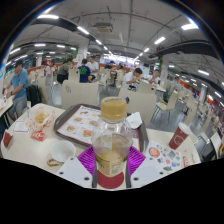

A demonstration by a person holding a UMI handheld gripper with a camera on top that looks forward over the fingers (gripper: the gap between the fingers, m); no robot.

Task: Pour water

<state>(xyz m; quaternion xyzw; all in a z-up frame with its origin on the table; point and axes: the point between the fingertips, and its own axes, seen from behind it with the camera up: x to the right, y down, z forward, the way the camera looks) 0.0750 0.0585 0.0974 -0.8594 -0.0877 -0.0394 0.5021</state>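
— What is the claw [111, 163] doing at this table [40, 150]?

— It is clamped on a clear plastic bottle [112, 135], a purple pad [86, 161] pressing against each side. The bottle stands upright between the fingers, with a yellowish band about its upper part and a clear lower body.

— And where does the bottle sit among the other things?

— At the near edge of the pale table, with a tray [82, 124] of papers just behind it on one side. Whether its base touches the table or hangs just above cannot be told.

— What else lies about?

— A white cup or bowl [62, 150] near the left pad, a red-marked carton [40, 120] further left, and a round printed card or dish [159, 155] just beside the right pad. A red cup [179, 137] stands near the table's right end.

— And beyond the table?

— A canteen hall under rows of ceiling lights [48, 16], with chairs and other tables. A person in a blue top [17, 82] sits at the left, and others [88, 68] are seated further back.
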